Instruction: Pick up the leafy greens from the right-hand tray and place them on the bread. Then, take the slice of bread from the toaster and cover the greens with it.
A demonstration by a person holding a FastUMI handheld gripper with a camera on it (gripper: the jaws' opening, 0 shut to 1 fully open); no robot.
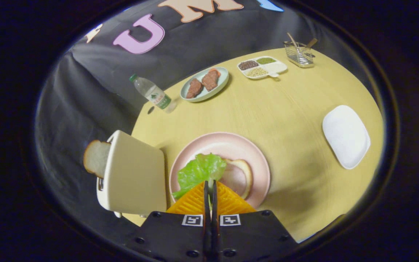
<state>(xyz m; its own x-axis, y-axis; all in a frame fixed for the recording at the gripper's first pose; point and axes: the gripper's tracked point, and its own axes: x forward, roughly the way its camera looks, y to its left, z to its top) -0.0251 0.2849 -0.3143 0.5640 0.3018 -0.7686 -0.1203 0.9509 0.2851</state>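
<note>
Lower left there's the toaster (pixel 133 174) with a bread slice (pixel 96 157) poking out, then bottom center the gripper (pixel 210 185) is pinched shut on the lettuce (pixel 200 171) over the bread (pixel 240 174) on the pink plate (pixel 227 143), white tray (pixel 346 136) off right.

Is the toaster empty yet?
No, a bread slice still sticks out of the toaster, while the tongs hold the greens.
</note>
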